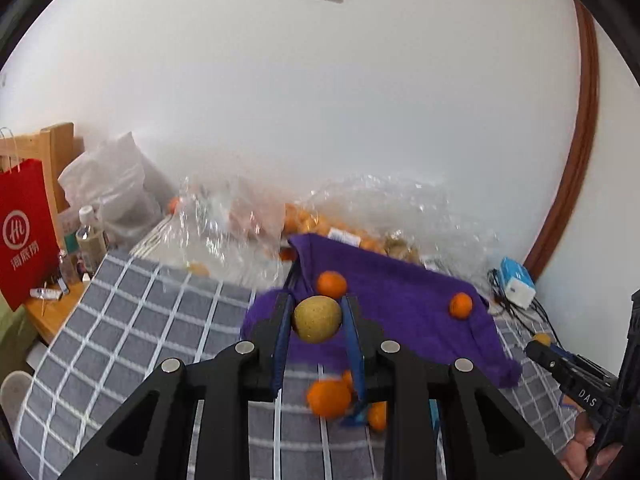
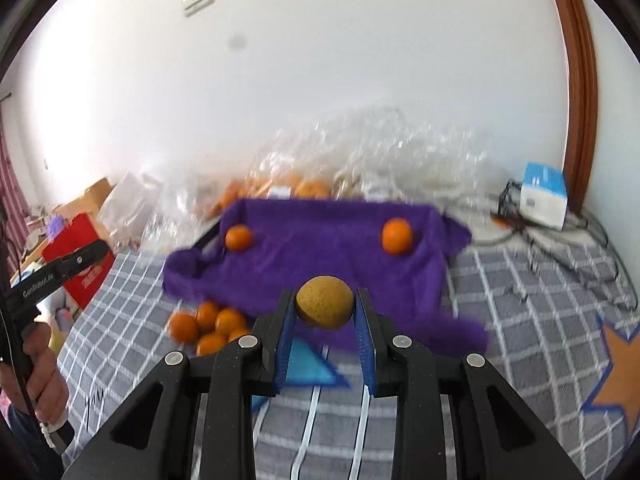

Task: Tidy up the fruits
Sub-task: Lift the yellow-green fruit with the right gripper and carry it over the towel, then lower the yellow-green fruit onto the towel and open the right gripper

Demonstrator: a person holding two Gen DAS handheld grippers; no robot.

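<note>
Both grippers are loaded: left gripper (image 1: pixel 317 320) pinches a yellow-brown fruit (image 1: pixel 317 319), right gripper (image 2: pixel 325 307) another (image 2: pixel 325 307) — both above the purple cloth (image 2: pixel 320 240). Two oranges (image 2: pixel 239 237) placed; an orange pile (image 2: pixel 208 326) remains — early stage.

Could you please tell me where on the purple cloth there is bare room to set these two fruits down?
The purple cloth lies bare between its two oranges, left and right. Crowded: the orange pile off its front-left corner and the plastic bags along its back edge.
</note>
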